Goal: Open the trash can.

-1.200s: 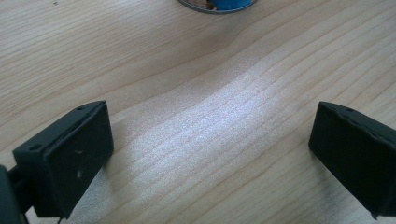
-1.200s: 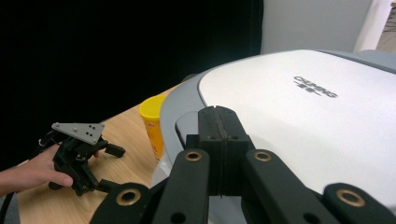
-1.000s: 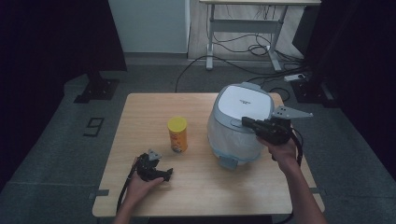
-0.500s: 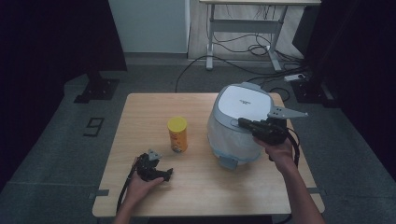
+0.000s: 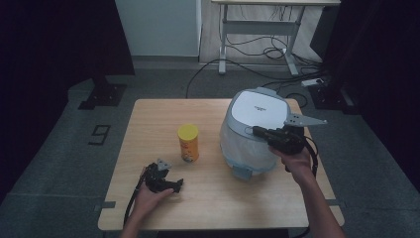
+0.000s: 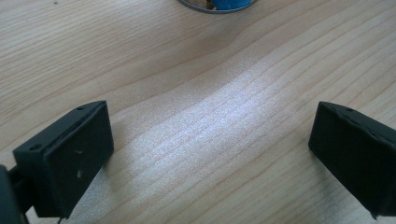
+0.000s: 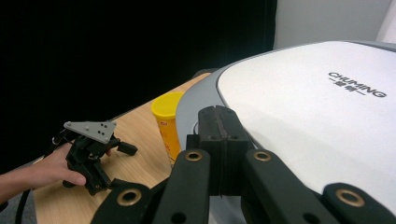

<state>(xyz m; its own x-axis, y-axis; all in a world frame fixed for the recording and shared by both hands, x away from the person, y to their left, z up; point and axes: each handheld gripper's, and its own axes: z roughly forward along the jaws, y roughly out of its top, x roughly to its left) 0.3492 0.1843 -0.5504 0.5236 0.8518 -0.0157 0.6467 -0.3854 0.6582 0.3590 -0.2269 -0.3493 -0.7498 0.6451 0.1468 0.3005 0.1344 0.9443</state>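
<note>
White rice cooker (image 5: 255, 130), lid down, contents unseen, stands right on the worktop (image 5: 148, 119); right tongs (image 5: 256, 131) pressed together at its lid edge, left tongs (image 5: 177, 184) apart, resting near the capped yellow canister (image 5: 188, 143).

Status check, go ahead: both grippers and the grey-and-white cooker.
Left gripper open, low over the wooden table. Right gripper shut, tips at grey-and-white cooker lid edge. Yellow canister stands clear.
</note>
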